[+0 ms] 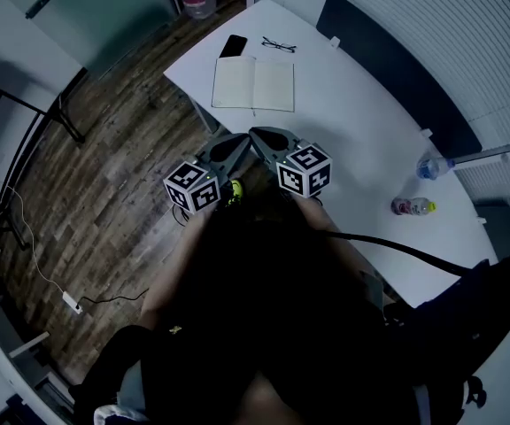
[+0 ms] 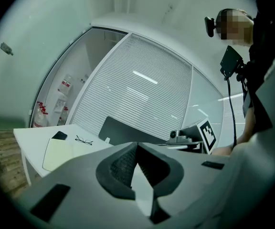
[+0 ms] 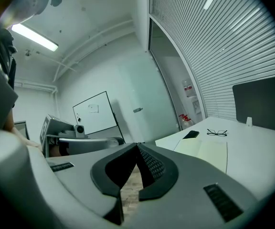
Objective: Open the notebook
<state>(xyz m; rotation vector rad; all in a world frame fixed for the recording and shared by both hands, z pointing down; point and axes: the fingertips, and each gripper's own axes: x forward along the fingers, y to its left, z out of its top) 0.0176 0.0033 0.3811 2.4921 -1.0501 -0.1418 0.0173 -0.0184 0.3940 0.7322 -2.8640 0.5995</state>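
tongs: we're holding left gripper (image 1: 240,140) and right gripper (image 1: 260,135) pinched together, empty
notebook (image 1: 253,85): lying open ahead, well apart, spread crosswise, equally near both

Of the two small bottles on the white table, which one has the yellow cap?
The bottle with the reddish label, the one nearer the person. The clear bottle beyond it has a blue cap instead.

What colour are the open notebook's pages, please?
Pale cream. The notebook shows best in the head view.
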